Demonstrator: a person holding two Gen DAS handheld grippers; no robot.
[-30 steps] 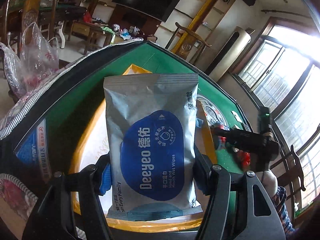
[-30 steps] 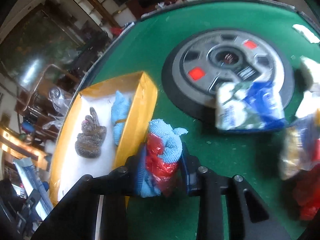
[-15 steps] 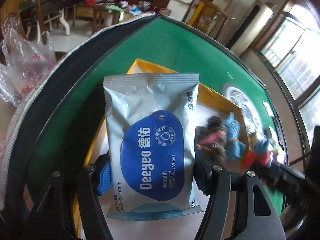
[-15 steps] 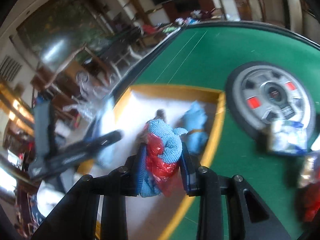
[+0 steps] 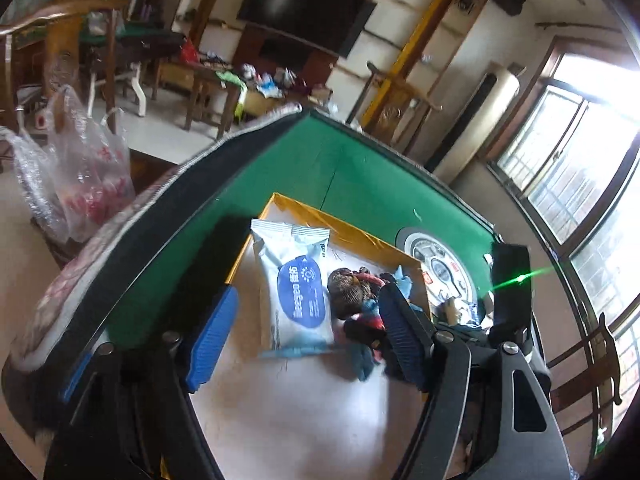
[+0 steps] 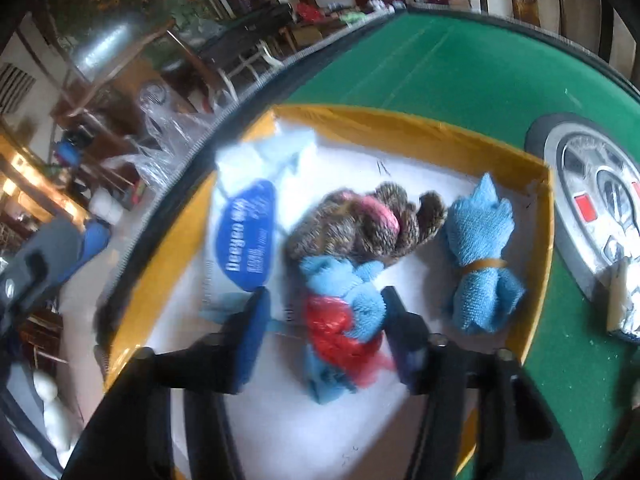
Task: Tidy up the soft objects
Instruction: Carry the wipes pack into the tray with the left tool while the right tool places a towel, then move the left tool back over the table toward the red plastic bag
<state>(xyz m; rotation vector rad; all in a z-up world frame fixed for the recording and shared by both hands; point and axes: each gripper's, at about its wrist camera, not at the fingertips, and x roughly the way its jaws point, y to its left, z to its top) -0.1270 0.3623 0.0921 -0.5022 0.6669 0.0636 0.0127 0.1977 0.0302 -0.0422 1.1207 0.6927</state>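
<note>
Right wrist view: both grippers stand wide over the yellow-walled box (image 6: 420,132), gripping nothing.

Nearest, between the spread fingers of the right gripper (image 6: 324,336), lies a blue cloth with red plastic (image 6: 344,320), long axis running 6 to 12 o'clock. Beyond it, touching, sits one brown knitted piece (image 6: 360,224); at 3 o'clock a second blue cloth bundle (image 6: 480,256), banded, points toward 12. One wipes pack (image 5: 296,284) lies flat at 9 o'clock, lengthwise near to far, ahead of the left gripper (image 5: 304,336). Farther out on the green table (image 6: 460,64) is a round grey centre disc (image 6: 592,200).
</note>
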